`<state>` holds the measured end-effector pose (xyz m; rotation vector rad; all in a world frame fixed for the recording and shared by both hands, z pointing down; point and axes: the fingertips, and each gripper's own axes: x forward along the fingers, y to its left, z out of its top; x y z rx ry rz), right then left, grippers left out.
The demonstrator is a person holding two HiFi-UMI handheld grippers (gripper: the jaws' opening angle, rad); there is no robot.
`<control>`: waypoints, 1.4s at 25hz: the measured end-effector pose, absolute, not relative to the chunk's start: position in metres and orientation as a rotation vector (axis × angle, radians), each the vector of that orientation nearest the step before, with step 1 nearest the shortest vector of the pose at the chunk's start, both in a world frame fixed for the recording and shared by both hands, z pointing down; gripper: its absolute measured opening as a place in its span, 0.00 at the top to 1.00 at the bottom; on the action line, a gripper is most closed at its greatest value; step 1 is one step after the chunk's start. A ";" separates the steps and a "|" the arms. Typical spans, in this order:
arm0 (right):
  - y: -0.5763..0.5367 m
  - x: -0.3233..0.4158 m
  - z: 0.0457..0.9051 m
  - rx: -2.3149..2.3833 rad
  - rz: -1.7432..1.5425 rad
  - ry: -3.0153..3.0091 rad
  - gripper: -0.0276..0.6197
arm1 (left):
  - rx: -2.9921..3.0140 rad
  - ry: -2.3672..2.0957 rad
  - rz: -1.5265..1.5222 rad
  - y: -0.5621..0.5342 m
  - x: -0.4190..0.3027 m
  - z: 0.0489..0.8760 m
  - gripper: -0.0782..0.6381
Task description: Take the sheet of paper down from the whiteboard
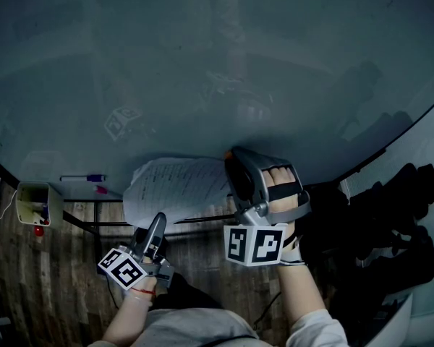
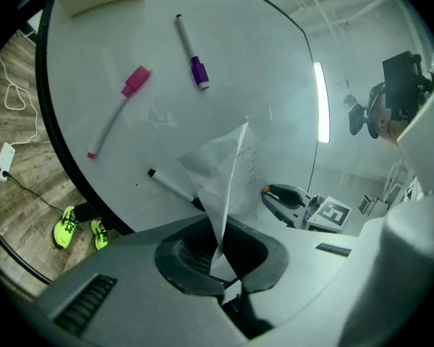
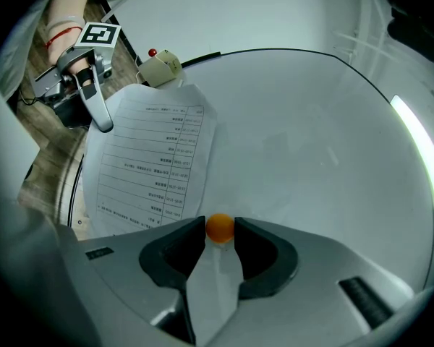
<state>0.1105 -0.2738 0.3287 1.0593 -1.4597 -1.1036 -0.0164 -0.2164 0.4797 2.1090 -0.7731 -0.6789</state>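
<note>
1. The printed white sheet of paper (image 1: 175, 186) lies against the large whiteboard (image 1: 202, 63), near the board's lower edge.
2. Below the sheet, the left gripper (image 1: 159, 221) has its jaws closed on the sheet's lower edge.
3. At the sheet's right edge is the right gripper (image 1: 235, 166). The small orange round magnet (image 3: 219, 227) sits between its jaw tips, touching both, just beside the sheet's corner.
4. Left of the sheet, along the board's lower edge, lie a purple-capped marker pen (image 1: 83, 178) and a pink-capped marker pen (image 1: 100, 189).
5. Farther left of the sheet, past both pens, is a small cream box (image 1: 37, 202).
</note>
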 end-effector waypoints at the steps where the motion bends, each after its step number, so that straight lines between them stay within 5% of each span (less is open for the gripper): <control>1: -0.273 0.110 0.329 1.059 -1.104 -1.459 0.75 | 2.107 -0.772 -0.678 -0.216 -0.016 0.480 0.87; 35: -0.248 0.177 0.363 1.242 -0.676 -1.669 0.73 | 2.027 -0.779 -0.708 -0.220 -0.016 0.486 0.87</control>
